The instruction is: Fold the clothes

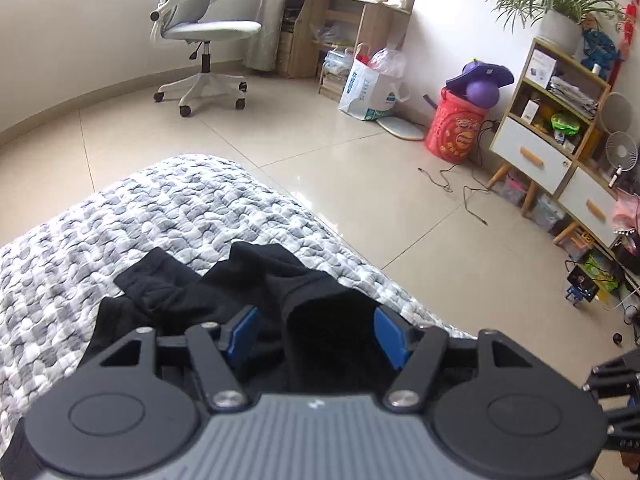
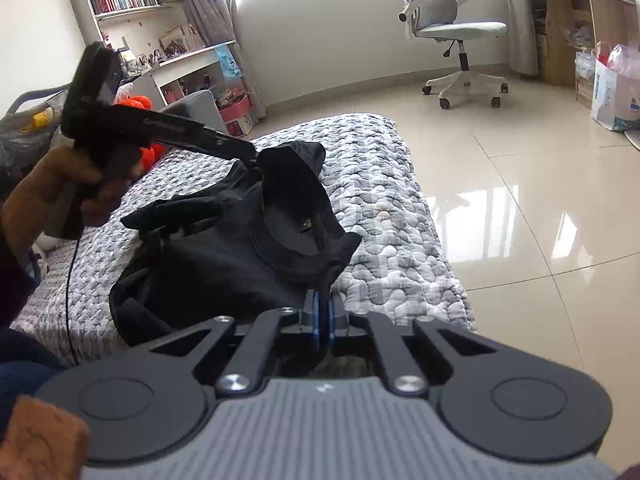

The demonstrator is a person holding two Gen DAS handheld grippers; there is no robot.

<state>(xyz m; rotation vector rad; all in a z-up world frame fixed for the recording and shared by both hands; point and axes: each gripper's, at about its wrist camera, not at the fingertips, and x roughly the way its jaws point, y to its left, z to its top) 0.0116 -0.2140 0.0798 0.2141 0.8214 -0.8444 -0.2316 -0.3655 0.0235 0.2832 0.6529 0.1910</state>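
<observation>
A black garment [image 1: 256,276] lies crumpled on the grey-and-white quilted bed [image 1: 160,208]. My left gripper [image 1: 316,332] is open, its blue pads [image 1: 244,332] wide apart, with a fold of the black cloth standing between them and not pinched. In the right wrist view the same garment [image 2: 224,256] shows bunched up, with the hand-held left gripper [image 2: 250,156] reaching its raised far part. My right gripper [image 2: 322,316] is shut on the garment's near edge by the bed's [image 2: 380,184] right side.
Shiny tiled floor [image 1: 360,184] lies beyond the bed. A white office chair [image 1: 204,40], a paper bag [image 1: 368,88], a red bucket [image 1: 456,124], a shelf unit with drawers [image 1: 556,140] and a loose cable [image 1: 460,188] stand around. An orange toy [image 2: 140,104] sits behind the bed.
</observation>
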